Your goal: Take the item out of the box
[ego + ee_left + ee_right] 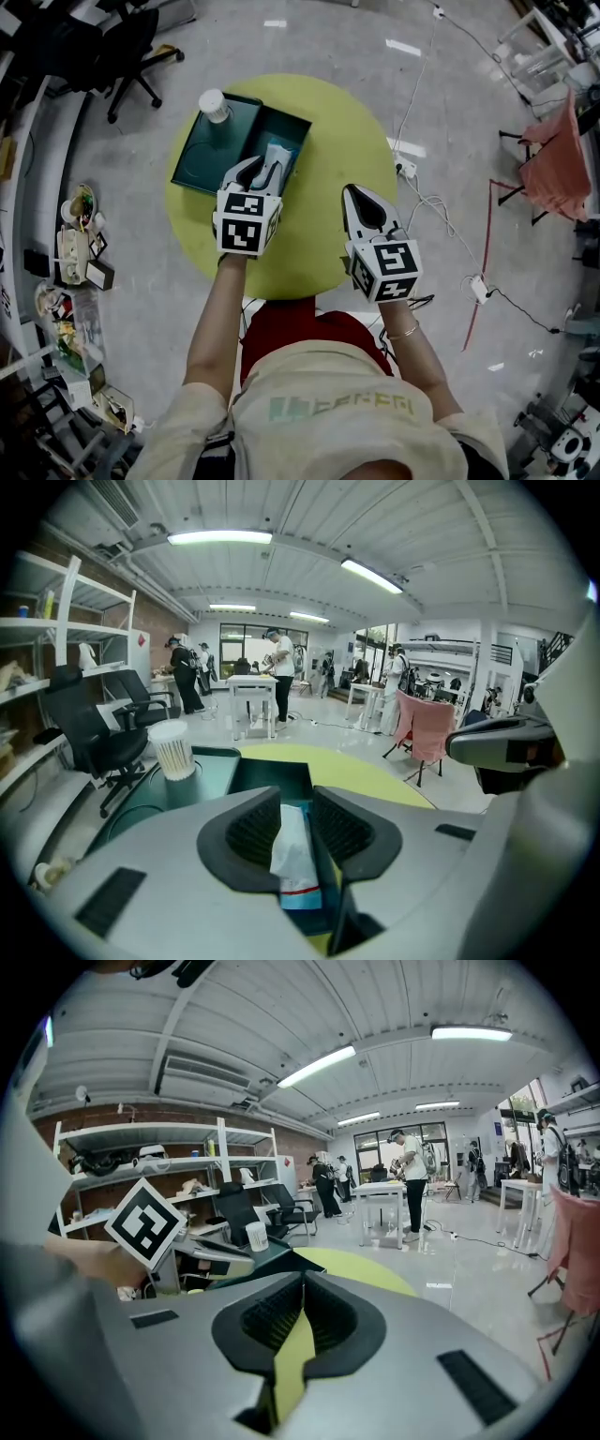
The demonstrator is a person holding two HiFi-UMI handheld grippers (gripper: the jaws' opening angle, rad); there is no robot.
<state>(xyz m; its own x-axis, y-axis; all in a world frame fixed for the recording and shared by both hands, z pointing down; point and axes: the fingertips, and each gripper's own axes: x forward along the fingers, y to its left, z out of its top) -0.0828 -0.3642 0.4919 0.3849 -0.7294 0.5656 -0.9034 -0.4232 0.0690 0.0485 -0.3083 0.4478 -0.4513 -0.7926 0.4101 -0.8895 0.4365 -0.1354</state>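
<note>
**A:** Left gripper [296, 795]?
**B:** Your jaws are spread. A white-and-blue packet [292, 857] shows between the pads, not squeezed.
**A:** Where's the packet?
**B:** In the right half of the teal box [199, 161], on the round yellow table [352, 122].
**A:** Right gripper [301, 1284]?
**B:** Pressed together, nothing in it. You hold it over the table, apart from the box.
**A:** Anything else?
**B:** A white round tub [214, 104] stands on the box's left half.
</note>
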